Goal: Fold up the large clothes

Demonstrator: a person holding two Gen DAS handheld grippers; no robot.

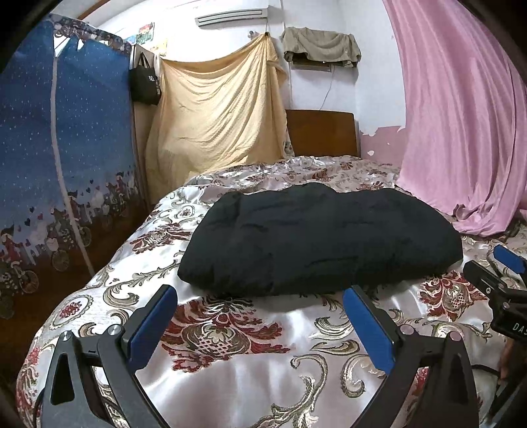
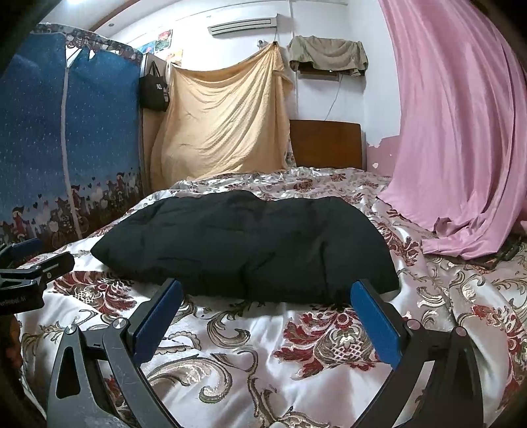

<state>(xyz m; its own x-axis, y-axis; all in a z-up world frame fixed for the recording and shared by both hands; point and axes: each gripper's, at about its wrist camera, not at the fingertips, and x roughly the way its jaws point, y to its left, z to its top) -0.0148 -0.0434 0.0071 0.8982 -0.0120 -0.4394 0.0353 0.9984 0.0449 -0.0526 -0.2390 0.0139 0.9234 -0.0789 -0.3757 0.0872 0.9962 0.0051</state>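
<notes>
I think the folding looks done: the black coat (image 1: pixel 322 240) sits bundled on the bed (image 1: pixel 263 368), and my left tongs (image 1: pixel 260 296) and right tongs (image 2: pixel 266 289) are wide apart, holding nothing.

A bed with a shiny floral bedspread (image 1: pixel 250 372) fills the near part of the room, its brown headboard (image 1: pixel 322 133) against the far white wall (image 1: pixel 372 75). A blue zip wardrobe (image 1: pixel 66 138) stands left, a yellow sheet (image 1: pixel 217 108) hangs beside it, a pink curtain (image 1: pixel 461 115) drapes right, an air conditioner (image 1: pixel 230 16) sits high
</notes>
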